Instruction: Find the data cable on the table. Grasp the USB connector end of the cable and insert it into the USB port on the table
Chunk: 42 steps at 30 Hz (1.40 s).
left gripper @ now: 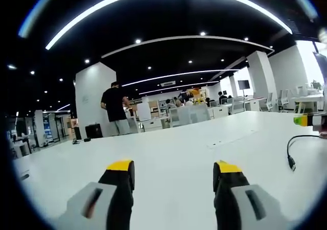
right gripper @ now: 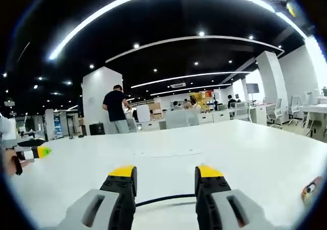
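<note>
White table point(left gripper: 168, 153) close below. My left gripper point(left gripper: 173, 171) spread, empty; right gripper point(right gripper: 164, 175) spread, cable point(right gripper: 163, 198) crossing bottom centre between jaws. Its connector end point(left gripper: 292, 163) lower right, left gripper view. Locating step; next I pinch connector end. Open office beyond.

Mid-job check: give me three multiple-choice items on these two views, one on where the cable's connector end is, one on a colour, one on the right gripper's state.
1. In the left gripper view, the connector end of the cable lies:
A) on the table, right of the left gripper
B) between its fingers
C) far left
2. The left gripper's fingertips are:
A) red
B) yellow
C) blue
3. The right gripper is:
A) shut on the cable
B) open
C) shut, empty
Answers: 1 A, the connector end rests near the view's right edge. 2 B, both tips are yellow. 3 B, the cable shows through the wide gap between its fingers, ungripped.
</note>
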### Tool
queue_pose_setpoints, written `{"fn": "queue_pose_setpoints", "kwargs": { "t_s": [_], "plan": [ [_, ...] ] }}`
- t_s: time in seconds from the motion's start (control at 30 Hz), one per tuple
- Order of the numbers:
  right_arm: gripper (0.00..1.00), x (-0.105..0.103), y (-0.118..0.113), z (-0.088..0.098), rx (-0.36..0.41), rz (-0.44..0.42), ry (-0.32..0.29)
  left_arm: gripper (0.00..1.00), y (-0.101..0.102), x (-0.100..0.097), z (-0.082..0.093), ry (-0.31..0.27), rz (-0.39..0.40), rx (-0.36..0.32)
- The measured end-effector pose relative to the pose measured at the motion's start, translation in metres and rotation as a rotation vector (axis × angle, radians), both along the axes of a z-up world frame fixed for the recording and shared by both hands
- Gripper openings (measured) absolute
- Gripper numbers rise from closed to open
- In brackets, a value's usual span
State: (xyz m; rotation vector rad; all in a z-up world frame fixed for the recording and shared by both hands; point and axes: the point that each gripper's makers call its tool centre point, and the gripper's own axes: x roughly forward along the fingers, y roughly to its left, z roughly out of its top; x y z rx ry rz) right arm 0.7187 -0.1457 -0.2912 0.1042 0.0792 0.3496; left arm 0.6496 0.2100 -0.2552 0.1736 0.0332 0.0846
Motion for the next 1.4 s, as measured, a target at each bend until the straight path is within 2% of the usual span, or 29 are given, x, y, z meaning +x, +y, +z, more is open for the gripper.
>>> {"fn": "queue_pose_setpoints", "kwargs": {
  "t_s": [0.23,0.4,0.5,0.6,0.63,0.7,0.83,0.97,1.03,1.4],
  "plan": [
    [0.41,-0.003,0.023,-0.016,-0.016,0.097,0.071,0.62,0.001,0.0,-0.001,0.006,0.0,0.006],
    [0.38,-0.008,0.038,-0.03,-0.112,0.166,0.111,0.61,0.001,0.0,-0.001,0.005,-0.003,0.006],
    [0.37,-0.009,0.043,-0.036,-0.133,0.192,0.132,0.61,0.001,0.0,0.0,0.002,-0.006,0.003],
    [0.34,-0.012,0.042,-0.036,-0.104,0.205,0.157,0.61,0.001,0.0,0.001,0.003,-0.007,0.002],
    [0.34,-0.013,0.043,-0.036,-0.049,0.202,0.183,0.61,0.001,0.0,0.0,0.004,-0.007,0.003],
    [0.32,-0.016,0.046,-0.039,0.007,0.219,0.225,0.61,0.0,0.0,0.0,0.005,-0.008,0.003],
    [0.29,-0.015,0.044,-0.045,-0.001,0.203,0.259,0.61,-0.001,0.0,0.0,0.008,-0.013,0.006],
    [0.29,-0.016,0.045,-0.051,0.045,0.205,0.296,0.61,-0.001,-0.001,0.0,0.007,-0.012,0.007],
    [0.28,-0.016,0.045,-0.058,0.032,0.204,0.327,0.61,-0.001,-0.001,0.0,0.009,-0.011,0.008],
    [0.25,-0.007,0.043,-0.077,0.048,0.167,0.416,0.61,-0.006,-0.004,0.004,-0.001,-0.027,0.009]
  ]
}}
